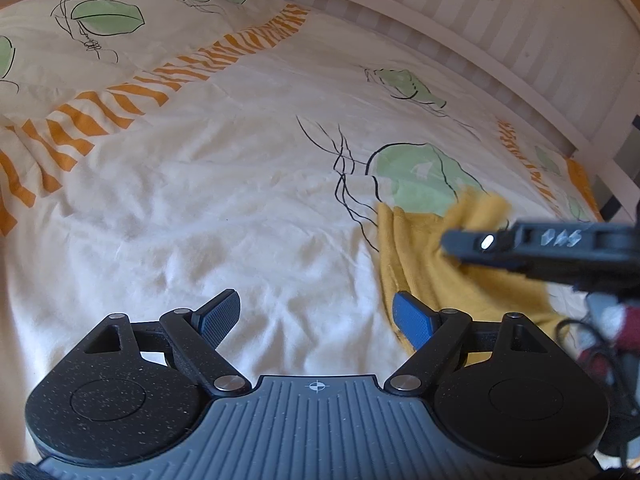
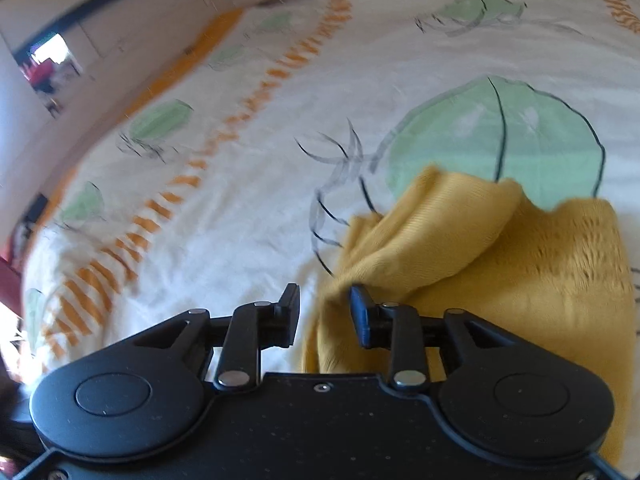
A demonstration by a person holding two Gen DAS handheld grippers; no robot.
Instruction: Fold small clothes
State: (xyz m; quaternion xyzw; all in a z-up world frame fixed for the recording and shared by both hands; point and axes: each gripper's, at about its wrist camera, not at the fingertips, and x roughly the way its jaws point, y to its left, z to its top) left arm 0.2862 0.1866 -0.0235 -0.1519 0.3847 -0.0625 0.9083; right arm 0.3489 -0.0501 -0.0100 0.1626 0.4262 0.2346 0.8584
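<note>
A mustard-yellow knitted garment (image 1: 416,276) lies crumpled on the bed sheet (image 1: 224,208), at the right of the left wrist view. My left gripper (image 1: 316,314) is open above bare sheet, its right blue pad (image 1: 412,316) over the garment's left edge without touching it. My right gripper (image 1: 460,245) reaches in from the right, low over the garment's raised top. In the right wrist view the garment (image 2: 500,256) fills the lower right, with a fold bunched up. My right gripper (image 2: 326,314) is open; a fold edge lies between its fingers, against the right finger (image 2: 362,316).
The cream sheet (image 2: 240,216) carries green leaf prints and orange stripe bands, and it is wrinkled. A white striped bed frame (image 1: 500,40) curves along the far side. Dark cables and a red item (image 1: 624,336) sit at the right edge. A cabinet wall (image 2: 100,40) stands beyond the bed.
</note>
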